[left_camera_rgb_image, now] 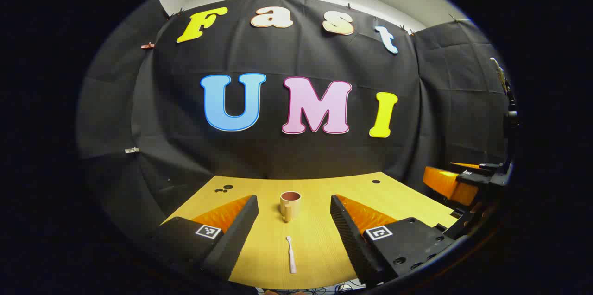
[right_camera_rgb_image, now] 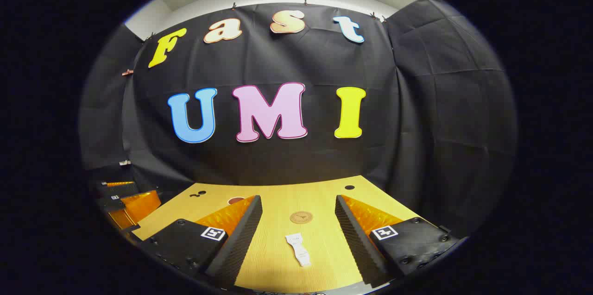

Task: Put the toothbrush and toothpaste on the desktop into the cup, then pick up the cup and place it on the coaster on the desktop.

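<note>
Broad wooden desktop (left_camera_rgb_image: pixel 319 244) running back to the dark cloth wall, far edge meeting the cloth, a few small dark holes (left_camera_rgb_image: pixel 375 181) near that far edge. Plenty of bare wood between and around the objects in both views. Left gripper (left_camera_rgb_image: pixel 293 211) hovering low over the near part of the desktop, jaws spread wide, nothing between them. Right gripper (right_camera_rgb_image: pixel 299 214) likewise spread wide and empty, also seen at the right edge of the left gripper view, beside the table. Square black-and-white marker tags (left_camera_rgb_image: pixel 206 231) on the finger bases, patterns not readable as text. Cup (left_camera_rgb_image: pixel 290 204) upright on the desktop, centred ahead of the left gripper's fingers, open room on every side; partly hidden behind a finger at the left of the right gripper view. Round coaster (right_camera_rgb_image: pixel 301 216) flat on the wood ahead of the right gripper, faint emblem on top, too small to make out. Toothpaste (right_camera_rgb_image: pixel 298 249) lying flat nearer than the coaster, apart from it, print on the tube illegible. Toothbrush (left_camera_rgb_image: pixel 291 254) lying flat, lengthwise, nearer than the cup, well apart from it, close to the near edge.
</note>
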Demonstrator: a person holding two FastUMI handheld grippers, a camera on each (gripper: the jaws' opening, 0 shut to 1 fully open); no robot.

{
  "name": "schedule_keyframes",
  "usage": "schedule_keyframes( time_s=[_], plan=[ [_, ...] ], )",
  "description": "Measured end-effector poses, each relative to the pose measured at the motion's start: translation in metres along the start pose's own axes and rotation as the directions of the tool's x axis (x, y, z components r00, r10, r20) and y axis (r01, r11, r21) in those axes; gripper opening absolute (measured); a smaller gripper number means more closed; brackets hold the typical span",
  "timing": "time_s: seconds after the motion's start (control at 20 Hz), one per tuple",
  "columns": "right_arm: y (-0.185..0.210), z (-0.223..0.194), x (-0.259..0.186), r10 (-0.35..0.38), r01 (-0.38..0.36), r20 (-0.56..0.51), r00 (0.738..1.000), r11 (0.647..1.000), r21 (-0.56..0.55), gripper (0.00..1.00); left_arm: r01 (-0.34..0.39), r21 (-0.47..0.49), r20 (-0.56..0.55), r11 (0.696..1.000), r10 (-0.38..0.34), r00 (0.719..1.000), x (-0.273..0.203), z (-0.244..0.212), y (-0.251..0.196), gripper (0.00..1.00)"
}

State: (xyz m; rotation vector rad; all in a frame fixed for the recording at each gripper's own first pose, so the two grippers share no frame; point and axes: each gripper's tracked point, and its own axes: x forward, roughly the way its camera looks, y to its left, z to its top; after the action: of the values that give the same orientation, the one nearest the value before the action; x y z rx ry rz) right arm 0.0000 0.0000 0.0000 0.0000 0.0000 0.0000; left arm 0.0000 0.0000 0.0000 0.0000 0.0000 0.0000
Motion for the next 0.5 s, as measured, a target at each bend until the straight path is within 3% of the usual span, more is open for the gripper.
schedule_keyframes(
  time_s=[0.5],
  plan=[
    [0.000, -0.018, -0.008, -0.036, 0.035, -0.049, 0.998, 0.999, -0.014, 0.98, 0.021, -0.009, -0.027, 1.000, -0.021, 0.999, -0.019, -0.020, 0.008, 0.97]
  ],
)
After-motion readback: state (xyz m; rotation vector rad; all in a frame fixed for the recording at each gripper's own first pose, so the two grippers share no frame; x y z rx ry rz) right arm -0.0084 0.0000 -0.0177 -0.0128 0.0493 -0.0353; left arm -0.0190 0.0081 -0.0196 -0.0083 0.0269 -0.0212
